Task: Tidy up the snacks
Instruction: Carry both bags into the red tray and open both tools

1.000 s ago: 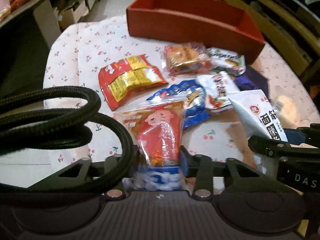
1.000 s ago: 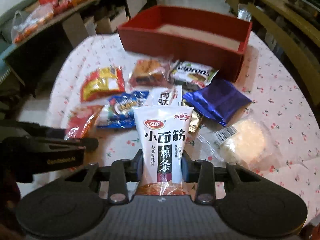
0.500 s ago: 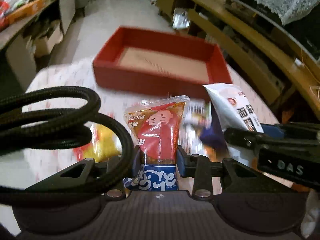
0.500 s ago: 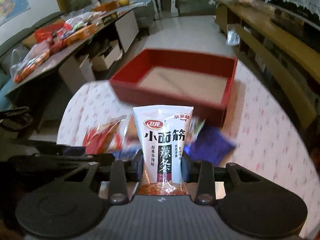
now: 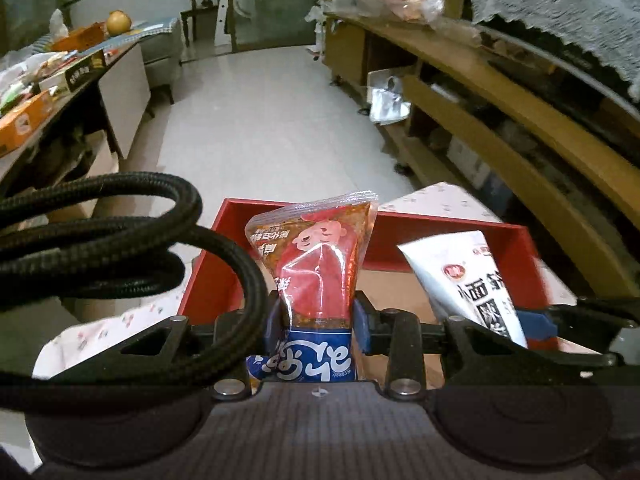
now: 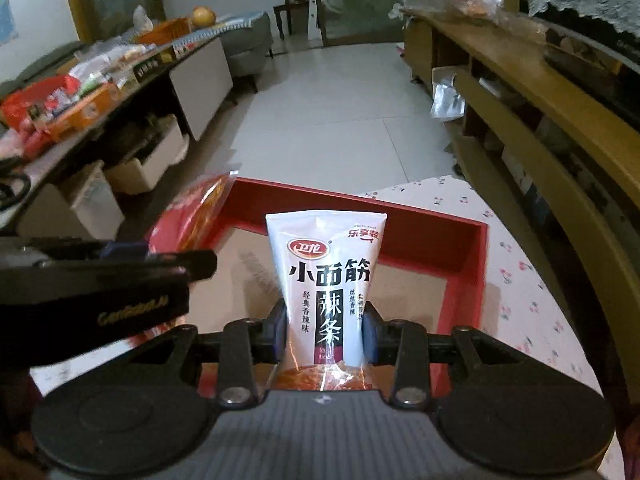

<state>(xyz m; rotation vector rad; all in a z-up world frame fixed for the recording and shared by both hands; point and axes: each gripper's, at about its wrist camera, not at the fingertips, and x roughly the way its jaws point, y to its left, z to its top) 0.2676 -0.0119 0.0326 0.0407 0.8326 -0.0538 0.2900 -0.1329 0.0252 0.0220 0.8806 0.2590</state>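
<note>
Left gripper [image 5: 318, 322] pinches red snack pouch [image 5: 316, 260]; right gripper [image 6: 325, 326] pinches white snack packet [image 6: 326, 276]; both above red tray [image 6: 436, 224], its cardboard floor bare ahead.

tray [image 6: 468, 264]: red, tan floor
left packet [image 5: 320, 276]: red, blue base
right packet [image 6: 326, 272]: white, black lettering
tablecloth [image 6: 532, 280]: white, cherries

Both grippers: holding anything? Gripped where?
Left gripper pinches the red-and-blue snack packet near its lower end. Right gripper pinches the white spicy-strip packet low on its body.
</note>
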